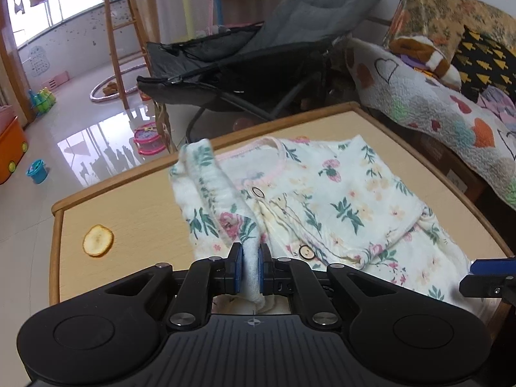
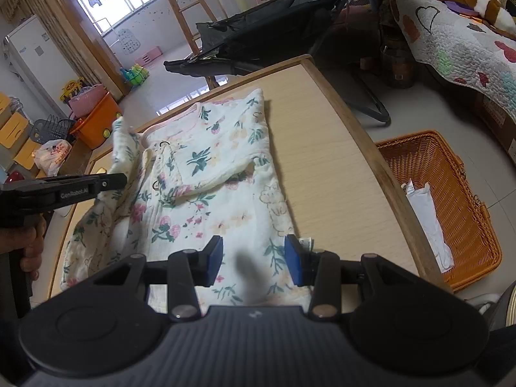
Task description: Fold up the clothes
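Note:
A white floral baby garment point(image 1: 338, 200) with a pink collar and buttons lies on the wooden table point(image 1: 129, 213). Its right sleeve is folded across the chest. My left gripper point(image 1: 251, 266) is shut on the left sleeve point(image 1: 213, 190) and holds it raised above the table. In the right wrist view the garment point(image 2: 206, 174) lies spread out and the left gripper point(image 2: 96, 183) shows at the left edge. My right gripper point(image 2: 254, 259) is open and empty, hovering over the garment's lower hem.
A round dried fruit slice point(image 1: 97, 240) lies on the table's left part. An orange wicker basket point(image 2: 451, 193) with a white item stands on the floor right of the table. A black folding chair point(image 1: 245, 54) stands behind the table. A quilt-covered bed point(image 1: 435, 109) is at the right.

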`<control>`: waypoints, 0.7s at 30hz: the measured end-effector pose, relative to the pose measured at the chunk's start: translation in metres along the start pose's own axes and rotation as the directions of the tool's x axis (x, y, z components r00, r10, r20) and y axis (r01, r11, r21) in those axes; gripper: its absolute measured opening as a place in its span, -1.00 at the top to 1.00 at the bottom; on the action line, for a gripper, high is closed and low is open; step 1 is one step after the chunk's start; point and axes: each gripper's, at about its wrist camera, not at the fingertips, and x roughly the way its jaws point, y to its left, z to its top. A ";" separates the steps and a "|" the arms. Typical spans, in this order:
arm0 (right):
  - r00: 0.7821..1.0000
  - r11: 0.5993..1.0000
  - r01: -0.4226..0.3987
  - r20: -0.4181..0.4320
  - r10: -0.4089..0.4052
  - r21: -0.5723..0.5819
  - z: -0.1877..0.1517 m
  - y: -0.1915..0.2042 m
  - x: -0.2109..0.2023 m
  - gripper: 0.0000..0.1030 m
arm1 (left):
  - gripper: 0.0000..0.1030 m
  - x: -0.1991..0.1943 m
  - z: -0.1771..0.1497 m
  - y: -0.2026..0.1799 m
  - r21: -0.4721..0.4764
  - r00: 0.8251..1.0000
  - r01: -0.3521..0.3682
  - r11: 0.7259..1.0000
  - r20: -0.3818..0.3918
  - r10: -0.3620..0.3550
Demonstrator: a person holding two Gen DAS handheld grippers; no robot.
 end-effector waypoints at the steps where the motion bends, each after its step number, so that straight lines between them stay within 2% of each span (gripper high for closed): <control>1: 1.000 1.000 0.000 0.000 0.000 0.000 0.000 0.000 0.000 0.19 | 0.82 0.002 0.000 0.000 -0.007 1.000 0.003 1.000 -0.006 -0.003; 6: 1.000 1.000 0.002 -0.002 -0.002 0.001 0.000 -0.001 0.001 0.19 | 0.76 0.012 0.001 0.000 -0.053 0.999 0.008 0.999 -0.036 -0.010; 9: 1.000 1.000 0.003 -0.003 -0.003 0.001 0.001 -0.001 0.001 0.19 | 0.61 0.014 0.000 -0.003 -0.053 0.999 0.021 0.998 -0.034 -0.023; 15: 1.000 1.000 0.004 -0.005 -0.004 -0.002 0.000 -0.001 0.002 0.19 | 0.61 0.017 0.000 -0.004 -0.073 0.999 0.016 0.997 -0.041 -0.019; 19: 1.000 1.000 0.004 -0.005 -0.004 -0.002 0.000 -0.001 0.002 0.19 | 0.61 0.014 0.000 -0.001 -0.113 0.999 0.039 0.993 -0.019 -0.041; 21: 1.000 1.000 0.004 -0.005 -0.004 -0.002 0.000 -0.001 0.002 0.19 | 0.47 0.011 0.000 0.000 -0.135 0.999 0.052 0.989 -0.004 -0.053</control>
